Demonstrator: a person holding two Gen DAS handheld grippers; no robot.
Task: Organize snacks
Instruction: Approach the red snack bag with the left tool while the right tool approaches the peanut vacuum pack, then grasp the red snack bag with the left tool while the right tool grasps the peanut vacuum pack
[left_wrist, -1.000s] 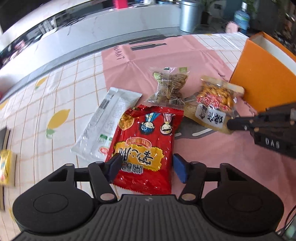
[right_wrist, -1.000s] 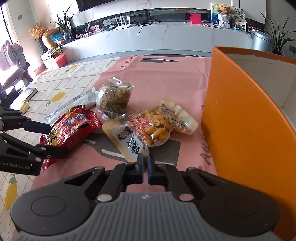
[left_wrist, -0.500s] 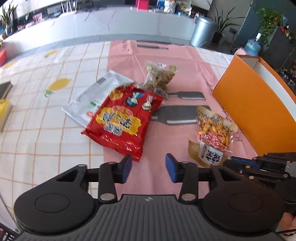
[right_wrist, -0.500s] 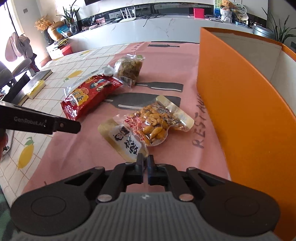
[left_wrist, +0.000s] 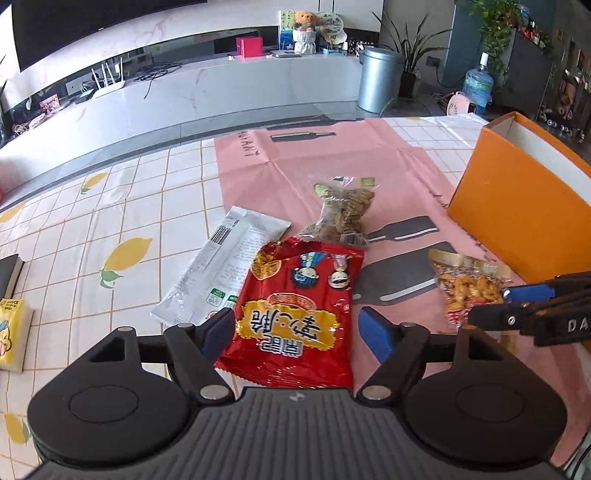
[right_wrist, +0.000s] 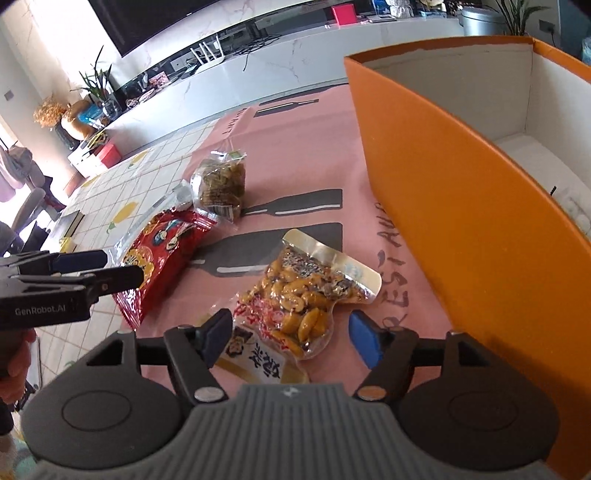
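Red foil is what sits between my left tool's pads: the red bag lies flat on the desk, straight ahead of that tool, its long axis running away from me along the line the fingers point. Its near end is already inside the gap, with a blue pad off each long edge. The jaws are opening, close to as wide as they go, and neither pad presses the foil, so I hold nothing there.

My right tool stands over the nut pouch, which lies aslant, its printed end nearest me and its silver end pointing up and right toward the orange box. These jaws are opening too, about mid-wide, with the pouch's near part between them and no pad touching it that I can see.

The box stands on the right of the desk, just beside the pouch and well apart from the red bag, so my right hand is the nearer one to it. A white packet lies partly under the red bag's left edge, and a clear bag of brown snacks lies beyond it.

I judge both pickups turn on closing across each pack's short width, then carrying rightward over the box wall. The left pad could catch the white packet.
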